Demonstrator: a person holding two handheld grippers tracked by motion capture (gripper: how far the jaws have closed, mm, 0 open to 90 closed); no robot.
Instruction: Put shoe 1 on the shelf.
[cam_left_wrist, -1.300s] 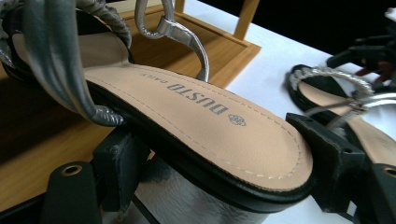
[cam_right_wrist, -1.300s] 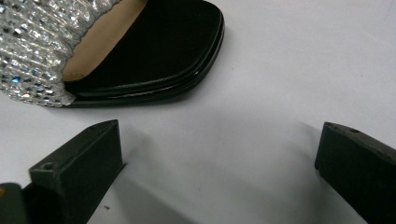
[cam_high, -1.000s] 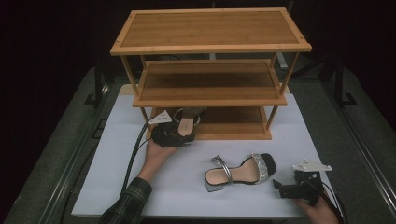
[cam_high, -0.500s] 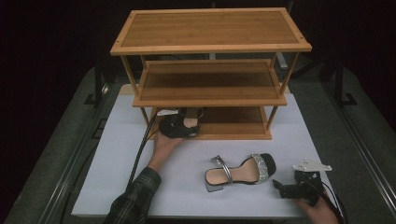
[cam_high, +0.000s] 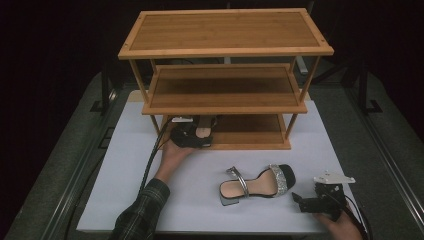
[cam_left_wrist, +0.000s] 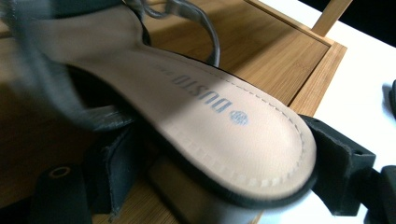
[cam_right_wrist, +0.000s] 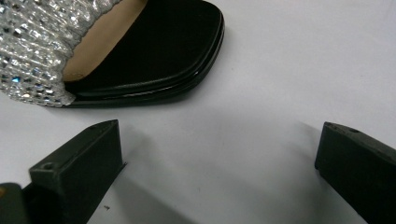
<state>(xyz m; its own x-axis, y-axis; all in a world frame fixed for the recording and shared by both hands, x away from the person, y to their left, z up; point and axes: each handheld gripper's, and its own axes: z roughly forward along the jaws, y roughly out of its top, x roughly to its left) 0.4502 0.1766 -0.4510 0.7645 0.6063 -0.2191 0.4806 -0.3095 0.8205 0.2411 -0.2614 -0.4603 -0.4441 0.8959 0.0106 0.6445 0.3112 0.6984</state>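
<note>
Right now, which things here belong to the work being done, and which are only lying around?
In use:
- left gripper, shut on a sandal
- bottom shelf of the wooden rack
- second sandal on the table
- right gripper, open near it

Only lying around:
- dark stands behind the table

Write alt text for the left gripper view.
A beige-insoled sandal with a black edge and thin straps sits clamped at its heel between the left gripper's two black jaws, over the bamboo bottom shelf of a rack, with white tabletop beyond.

Rack (cam_high: 225, 50) behind sandal (cam_high: 257, 182) on table (cam_high: 125, 165); second sandal (cam_left_wrist: 210, 135) at bottom shelf (cam_high: 250, 131).
</note>
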